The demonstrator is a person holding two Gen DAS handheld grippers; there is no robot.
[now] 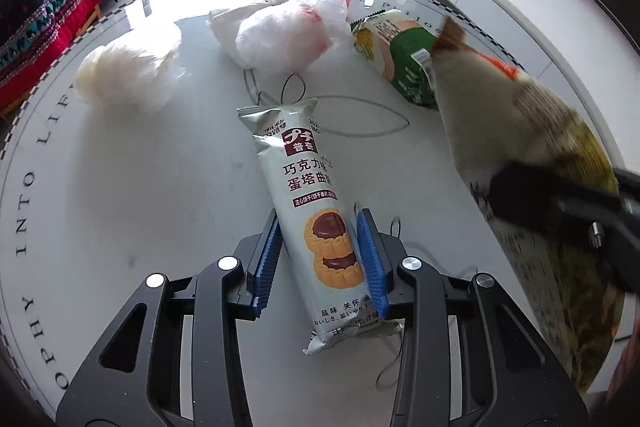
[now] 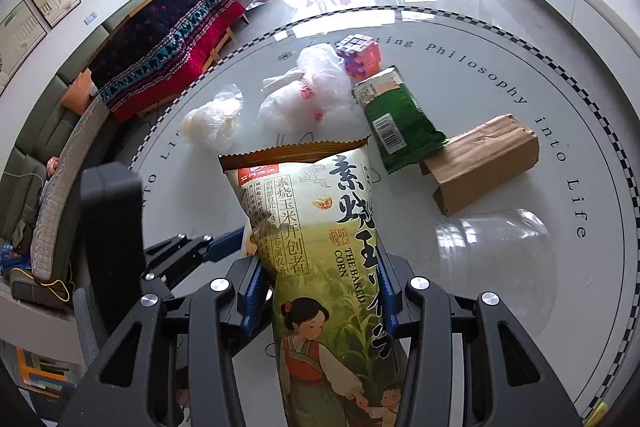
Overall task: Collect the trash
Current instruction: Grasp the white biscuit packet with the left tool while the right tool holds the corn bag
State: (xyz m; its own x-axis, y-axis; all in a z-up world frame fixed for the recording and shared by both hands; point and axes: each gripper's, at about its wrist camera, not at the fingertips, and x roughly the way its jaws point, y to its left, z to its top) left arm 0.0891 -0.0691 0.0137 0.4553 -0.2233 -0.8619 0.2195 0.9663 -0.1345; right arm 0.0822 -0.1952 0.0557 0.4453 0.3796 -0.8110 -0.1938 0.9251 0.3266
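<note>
Baked corn snack bag [image 2: 320,247] clamped between the blue pads of the right gripper [image 2: 320,291], lifted above the round table [image 2: 580,131]; chocolate tart cookie pack [image 1: 316,227] gripped by the left gripper [image 1: 320,259], seemingly also off the surface. Step in hand, by judgement: carrying both wrappers away; next, moving them to a bin, not visible anywhere. Still waiting on the table: green snack packet [image 2: 396,119], crumpled plastic bags [image 2: 308,99], cardboard box [image 2: 480,159]. Corn bag blurred in the left view, bottom cut off.
</note>
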